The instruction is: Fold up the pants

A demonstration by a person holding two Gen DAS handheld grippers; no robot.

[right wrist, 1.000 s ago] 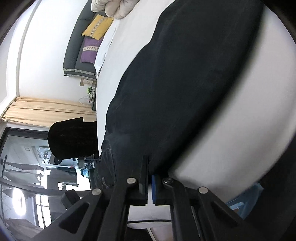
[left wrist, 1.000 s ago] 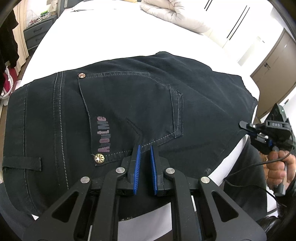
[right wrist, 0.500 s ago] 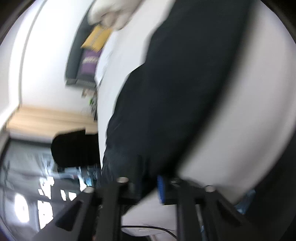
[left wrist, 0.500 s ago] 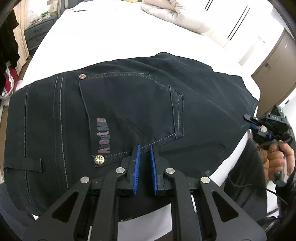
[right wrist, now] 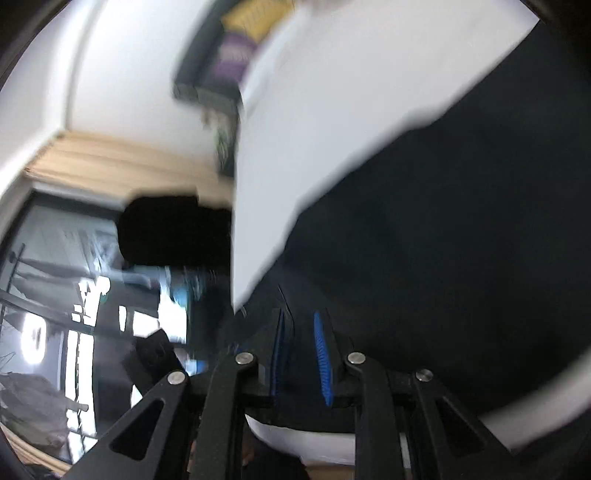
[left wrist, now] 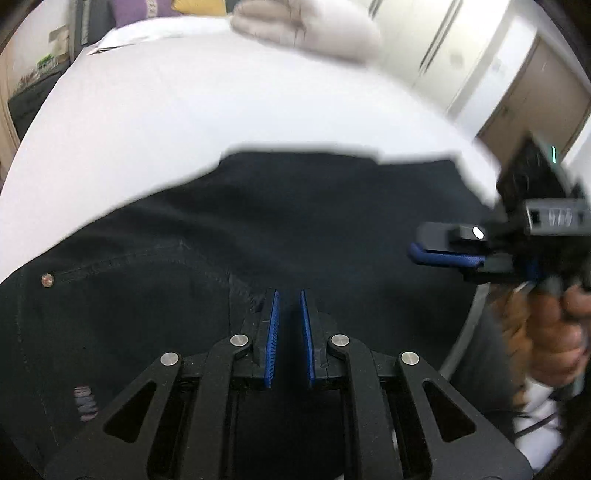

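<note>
Dark jeans (left wrist: 295, 221) lie across the white bed (left wrist: 184, 110); a stitched back pocket with a rivet is at the left. My left gripper (left wrist: 288, 295) is over the jeans by the pocket corner, shut on a fold of their fabric, which hangs dark beneath the fingers. My right gripper (left wrist: 417, 243), held by a hand (left wrist: 554, 339), hovers over the right part of the jeans. In the blurred right wrist view the right gripper (right wrist: 299, 317) has its jaws opening, with loose fabric of the jeans (right wrist: 443, 221) still between the blue pads.
A pale duvet (left wrist: 306, 26) is bunched at the far end of the bed. Wardrobe doors (left wrist: 517, 92) stand to the right. A dark sofa with purple and yellow cushions (right wrist: 229, 55) is beyond the sheet (right wrist: 314, 129), and a dark garment (right wrist: 173, 229) hangs by the window.
My left gripper has travelled forward over the jeans, so pocket and logo slid down-left. The right gripper swung in over the jeans and its pads have parted.
</note>
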